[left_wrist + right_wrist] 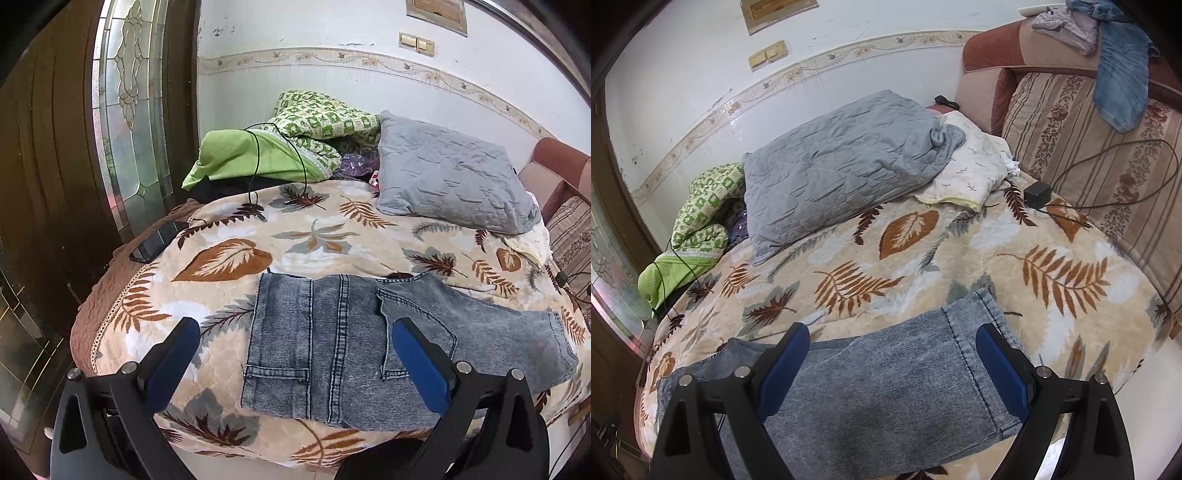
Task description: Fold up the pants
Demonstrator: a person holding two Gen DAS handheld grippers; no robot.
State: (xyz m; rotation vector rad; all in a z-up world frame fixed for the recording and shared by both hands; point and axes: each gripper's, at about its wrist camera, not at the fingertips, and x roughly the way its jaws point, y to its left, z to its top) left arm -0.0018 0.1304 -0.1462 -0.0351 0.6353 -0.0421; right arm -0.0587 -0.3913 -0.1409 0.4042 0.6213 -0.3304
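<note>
Pants: washed grey-blue denim pants point(343, 343), lying flat near the front edge of the leaf-print blanket point(229, 258) on the bed.
Long axis: runs across both views, left to right — waistband and pockets toward the left end, leg hem point(979, 332) toward the right end.
Left gripper: left gripper point(295, 332) hovers above the waist end, jaws wide apart and holding nothing; no contact with the cloth can be seen.
Right gripper: right gripper point(892, 338) hovers above the leg end, jaws likewise spread and holding nothing.
Nearer hand: each end has its own — left for the waist, right for the hem.
Judged next move: a lengthwise fold, probably hem carried toward waistband, so the right hand seems to lead.
Surroundings: grey pillow point(842, 158) and phone point(159, 242), both well apart from the pants.
</note>
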